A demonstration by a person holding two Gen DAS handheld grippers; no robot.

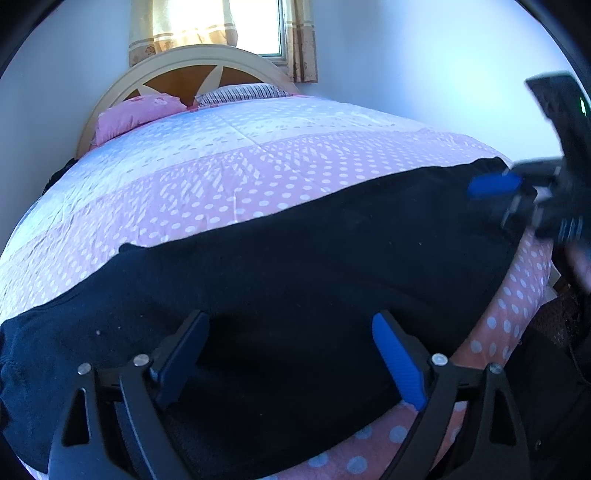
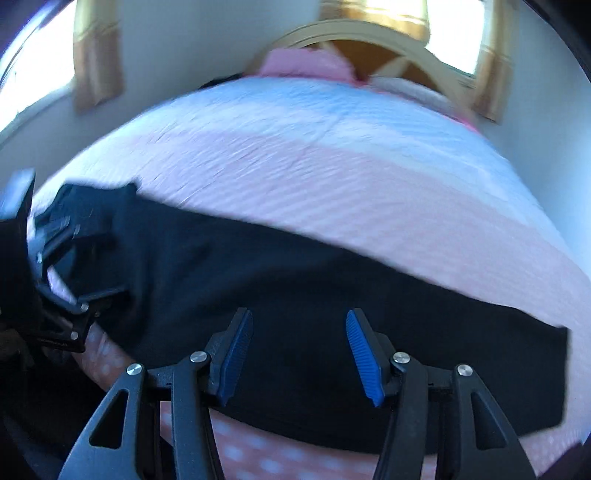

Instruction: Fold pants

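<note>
Black pants [image 1: 295, 266] are laid flat along the bed's [image 1: 258, 162] near edge. Left gripper [image 1: 291, 362] and right gripper [image 2: 299, 358] are held spread wide over them, nothing grasped.

**Bedroom surroundings**

Pink quilt [image 1: 280, 184] with white polka dots, paler band toward the head. Pink pillow [image 1: 136, 112] beside striped pillow [image 1: 240, 92], both against arched cream headboard [image 1: 192, 59]. Gold curtain [image 1: 177, 26] over bright window [image 1: 255, 26] behind.
</note>
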